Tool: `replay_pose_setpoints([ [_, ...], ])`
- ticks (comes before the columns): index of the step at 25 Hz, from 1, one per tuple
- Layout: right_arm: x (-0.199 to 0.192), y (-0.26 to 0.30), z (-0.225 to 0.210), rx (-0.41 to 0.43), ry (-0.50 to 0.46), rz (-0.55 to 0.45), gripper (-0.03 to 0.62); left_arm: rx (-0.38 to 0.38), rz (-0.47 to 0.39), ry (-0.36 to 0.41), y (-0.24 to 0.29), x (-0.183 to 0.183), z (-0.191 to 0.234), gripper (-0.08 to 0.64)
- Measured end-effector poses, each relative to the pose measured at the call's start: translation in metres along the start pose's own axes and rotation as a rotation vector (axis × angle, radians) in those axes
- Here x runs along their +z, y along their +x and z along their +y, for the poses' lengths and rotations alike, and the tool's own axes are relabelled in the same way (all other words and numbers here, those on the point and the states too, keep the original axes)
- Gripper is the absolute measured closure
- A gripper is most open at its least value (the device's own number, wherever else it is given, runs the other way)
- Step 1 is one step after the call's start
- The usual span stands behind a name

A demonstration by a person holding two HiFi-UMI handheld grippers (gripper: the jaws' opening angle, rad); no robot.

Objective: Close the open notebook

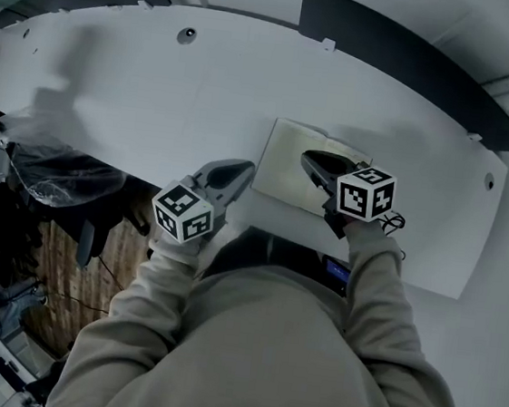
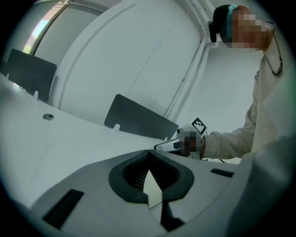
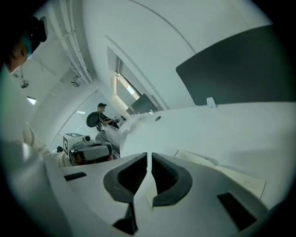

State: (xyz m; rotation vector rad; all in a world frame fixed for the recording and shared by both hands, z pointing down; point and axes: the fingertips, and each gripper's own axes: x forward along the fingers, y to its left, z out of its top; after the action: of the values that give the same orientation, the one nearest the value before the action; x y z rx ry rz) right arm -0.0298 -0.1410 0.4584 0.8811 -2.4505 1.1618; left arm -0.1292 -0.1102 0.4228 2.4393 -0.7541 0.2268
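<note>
A cream notebook [image 1: 282, 160] lies flat on the white table [image 1: 157, 96], near its front edge. It looks like one slab, with a page edge slightly raised at the far side [image 3: 199, 159]. My right gripper [image 1: 307, 158] hovers over the notebook's right half. Its jaws [image 3: 149, 155] are apart by a thin slit with nothing between them. My left gripper [image 1: 248, 166] hangs just left of the notebook, above the table edge. Its jaws [image 2: 149, 152] meet at the tips and hold nothing. A sliver of the notebook [image 2: 151, 187] shows behind them.
Two dark panels [image 1: 408, 60] stand along the table's far edge. A round hole [image 1: 188, 34] sits in the tabletop at the back. A chair under clear plastic [image 1: 57, 176] stands left of the table, over wooden floor. Another person sits far off [image 3: 101, 115].
</note>
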Motion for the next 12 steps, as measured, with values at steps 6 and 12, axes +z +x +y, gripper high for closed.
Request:
replay_pose_setpoints([
  [6, 0.018, -0.015, 0.015, 0.023, -0.048, -0.015, 0.571, -0.007, -0.045, 0.032, -0.005, 0.030, -0.003, 0.557],
  [12, 0.030, -0.029, 0.023, 0.009, -0.092, -0.025, 0.571, -0.040, -0.057, 0.039, 0.003, 0.038, -0.015, 0.557],
])
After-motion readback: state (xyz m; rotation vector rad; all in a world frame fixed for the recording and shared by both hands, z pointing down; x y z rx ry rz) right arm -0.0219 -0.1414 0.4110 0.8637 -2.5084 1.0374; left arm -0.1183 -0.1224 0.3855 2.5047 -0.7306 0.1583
